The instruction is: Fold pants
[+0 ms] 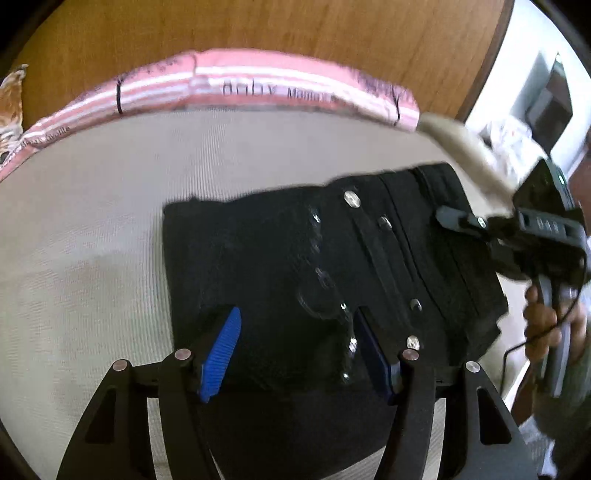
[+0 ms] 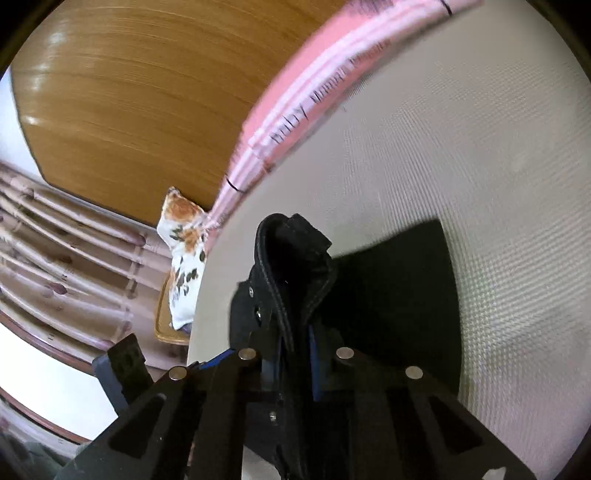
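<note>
Black pants [image 1: 295,258] with metal studs lie folded on a cream bed sheet [image 1: 92,240]. My left gripper [image 1: 299,347] is open, its blue pads [image 1: 221,350] spread over the near edge of the pants. My right gripper [image 2: 295,354] is shut on the waistband edge of the pants [image 2: 291,266] and holds it lifted off the sheet. The right gripper also shows in the left wrist view [image 1: 458,218], at the right edge of the pants, held by a hand [image 1: 543,325].
A pink striped blanket [image 1: 258,85] borders the sheet's far side, against a wooden headboard [image 1: 258,26]. A floral pillow [image 2: 184,258] and curtains [image 2: 55,258] lie past the bed's edge.
</note>
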